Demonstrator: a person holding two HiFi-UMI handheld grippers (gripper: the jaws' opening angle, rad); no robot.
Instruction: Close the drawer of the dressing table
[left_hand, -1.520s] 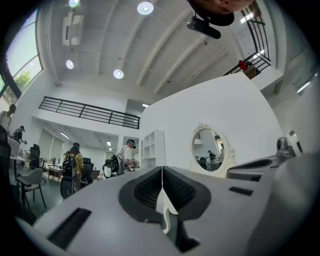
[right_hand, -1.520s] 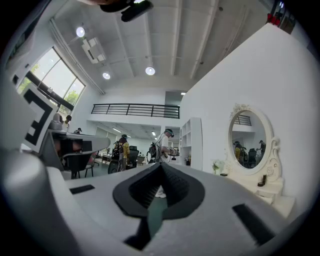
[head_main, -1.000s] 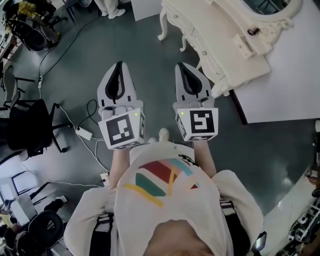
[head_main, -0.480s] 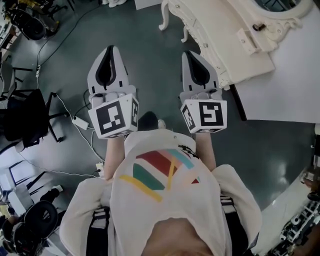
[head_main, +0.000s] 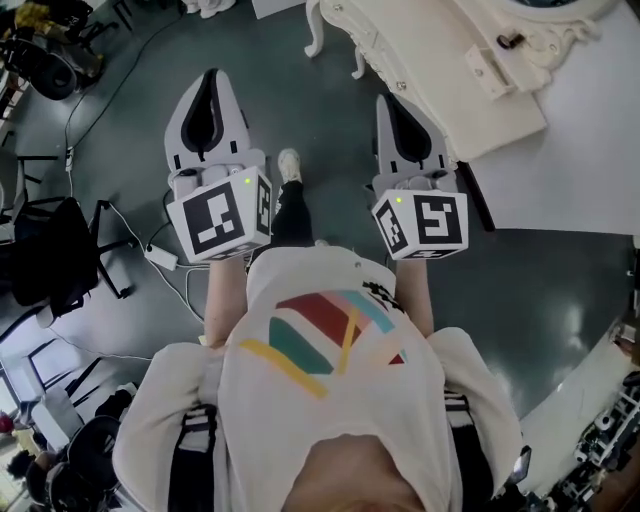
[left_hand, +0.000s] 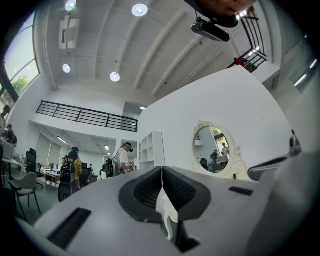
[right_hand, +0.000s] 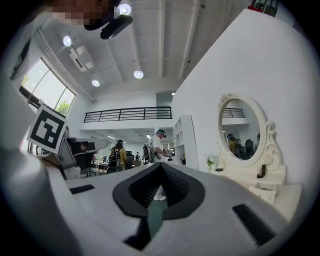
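Now the left tool (head_main: 210, 80) and right tool (head_main: 393, 102), jaws together and empty, have drawn nearer the dressing table (head_main: 440, 60); its drawer (head_main: 492, 76) still awaits closing.

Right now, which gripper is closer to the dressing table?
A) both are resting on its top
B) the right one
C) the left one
B: in the head view the right gripper sits just beside the dressing table's edge, while the left gripper is well off to the side of it.
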